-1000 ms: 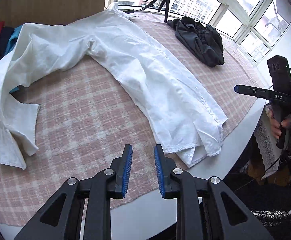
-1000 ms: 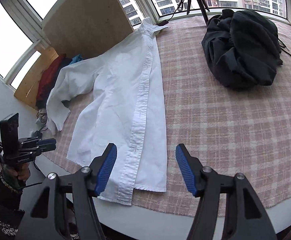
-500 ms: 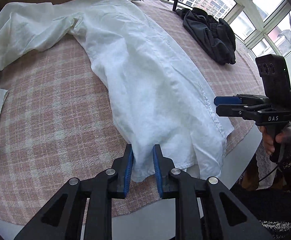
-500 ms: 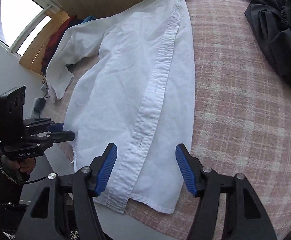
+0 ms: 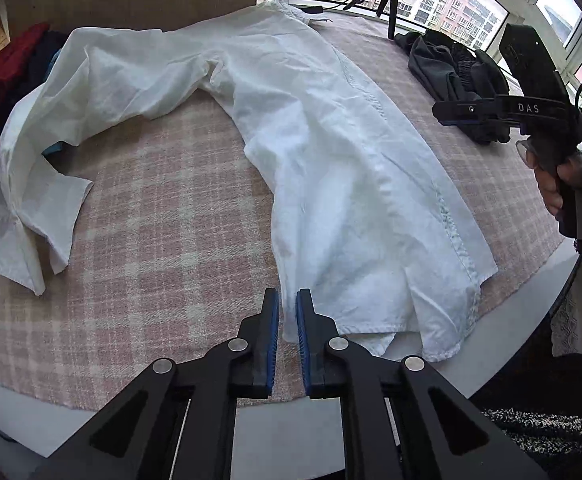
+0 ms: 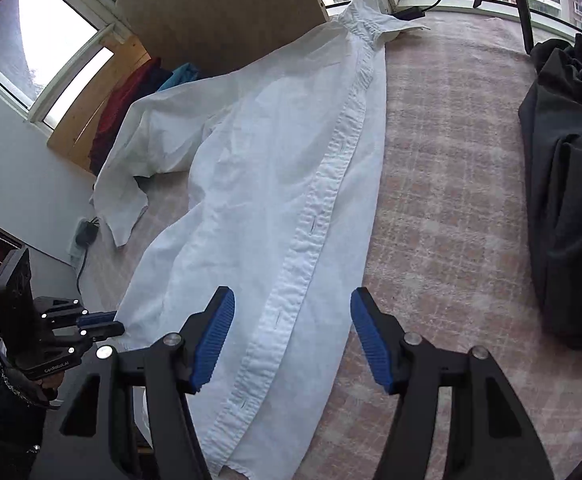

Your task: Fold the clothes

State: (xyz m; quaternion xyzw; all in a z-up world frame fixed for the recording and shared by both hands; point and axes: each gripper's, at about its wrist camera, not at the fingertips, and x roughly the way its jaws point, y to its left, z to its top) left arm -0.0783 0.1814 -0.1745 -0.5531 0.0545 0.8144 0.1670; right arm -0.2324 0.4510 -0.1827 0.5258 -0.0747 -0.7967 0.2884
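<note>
A white long-sleeved shirt (image 5: 331, 160) (image 6: 259, 184) lies spread on the checked cloth, collar at the far end and hem at the near table edge. My left gripper (image 5: 287, 312) (image 6: 117, 322) is at the hem's left corner, its blue pads nearly together with the shirt's edge between them. My right gripper (image 6: 291, 300) (image 5: 439, 114) hovers over the button placket near the hem. Its jaws are closing but still stand wide, with the placket below and between them and neither pad touching it.
A dark garment pile (image 5: 451, 68) (image 6: 563, 200) sits to the right of the shirt on the pink checked tablecloth (image 5: 151, 220) (image 6: 451, 160). Red and blue clothes (image 5: 7, 64) (image 6: 131, 96) lie off the far left. A tripod (image 5: 391, 0) stands by the window.
My left gripper went from the bare cloth to the shirt's hem corner and closed on it. My right gripper swung left over the placket, and its jaws narrowed a little.
</note>
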